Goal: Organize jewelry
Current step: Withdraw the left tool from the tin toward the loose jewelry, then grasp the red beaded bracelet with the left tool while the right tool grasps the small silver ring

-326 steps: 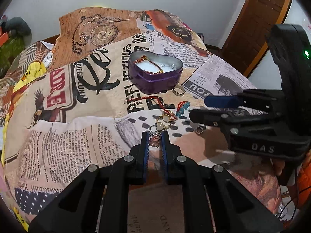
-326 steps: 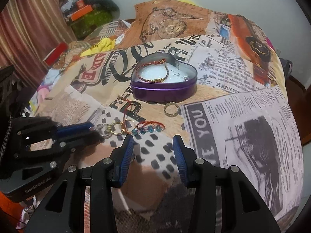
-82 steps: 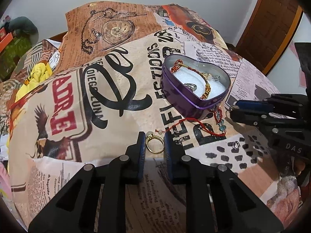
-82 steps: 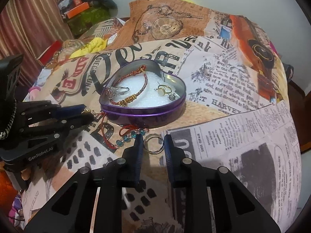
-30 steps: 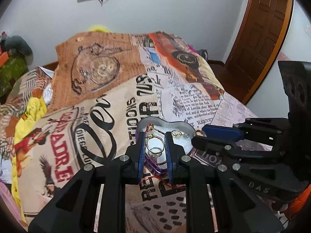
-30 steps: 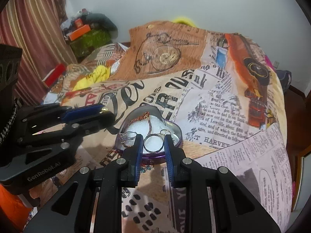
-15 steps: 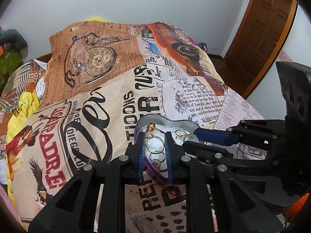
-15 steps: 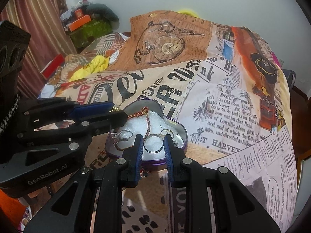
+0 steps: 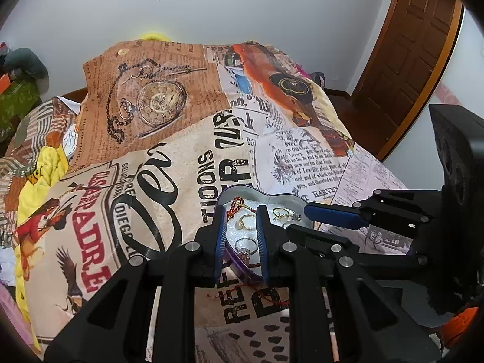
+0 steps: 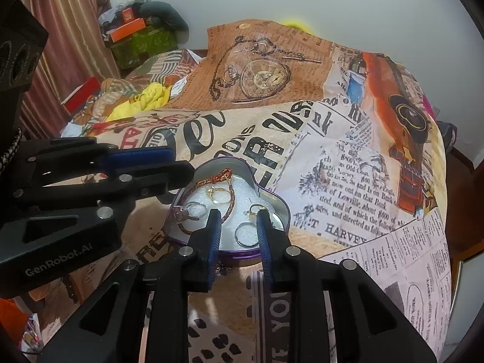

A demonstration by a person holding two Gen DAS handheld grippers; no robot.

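In the left wrist view, your left tongs (image 9: 241, 236) now stand apart and empty above the purple heart tin (image 9: 239, 267). The gold ring (image 9: 248, 221) they clamped half a second ago lies on the white padding inside, just above a silver stone ring (image 9: 246, 246). A red cord bracelet (image 9: 272, 296) still lies on the bedspread (image 9: 121, 181) at 6 o'clock of the tin.

In the right wrist view, your right tongs (image 10: 239, 237) have parted too, and their plain silver ring (image 10: 246, 235) rests in the tin between them. Both rings look delivered, so the bracelet seems to be what remains.
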